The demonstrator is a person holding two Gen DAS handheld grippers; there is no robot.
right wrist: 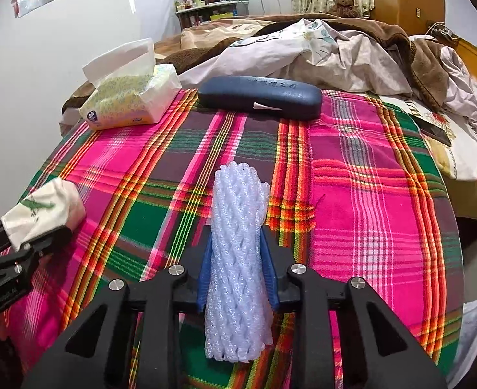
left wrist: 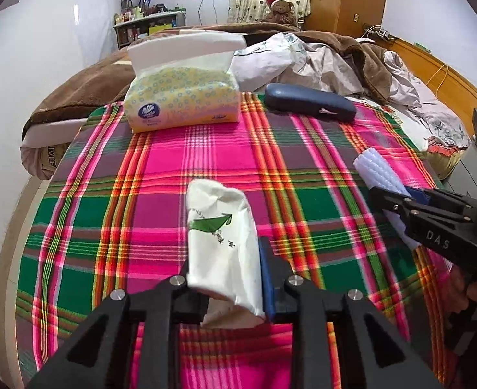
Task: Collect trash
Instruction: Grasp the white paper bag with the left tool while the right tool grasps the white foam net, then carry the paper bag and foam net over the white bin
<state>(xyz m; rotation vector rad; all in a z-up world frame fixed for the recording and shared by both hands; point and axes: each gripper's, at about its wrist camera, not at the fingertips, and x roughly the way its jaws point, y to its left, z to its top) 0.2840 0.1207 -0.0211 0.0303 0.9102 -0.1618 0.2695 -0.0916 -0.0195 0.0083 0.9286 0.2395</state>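
Note:
A crumpled white paper wrapper (left wrist: 220, 227) with a green leaf print is pinched between the jaws of my left gripper (left wrist: 225, 265), just above the plaid cloth (left wrist: 206, 155). The right wrist view shows the same wrapper (right wrist: 40, 214) and left gripper (right wrist: 34, 243) at its left edge. My right gripper (right wrist: 238, 253) is shut on a roll of white foam netting (right wrist: 238, 214), whose blue-padded fingers (right wrist: 206, 269) press its sides. From the left wrist view, that netting (left wrist: 377, 168) and right gripper (left wrist: 397, 201) sit at the right.
A yellow tissue pack (left wrist: 180, 97) and a dark blue glasses case (left wrist: 309, 100) lie at the cloth's far edge. Behind them are rumpled bedding (left wrist: 319, 61) and a brown blanket. A white wall runs along the left; a person's hand holds the right gripper.

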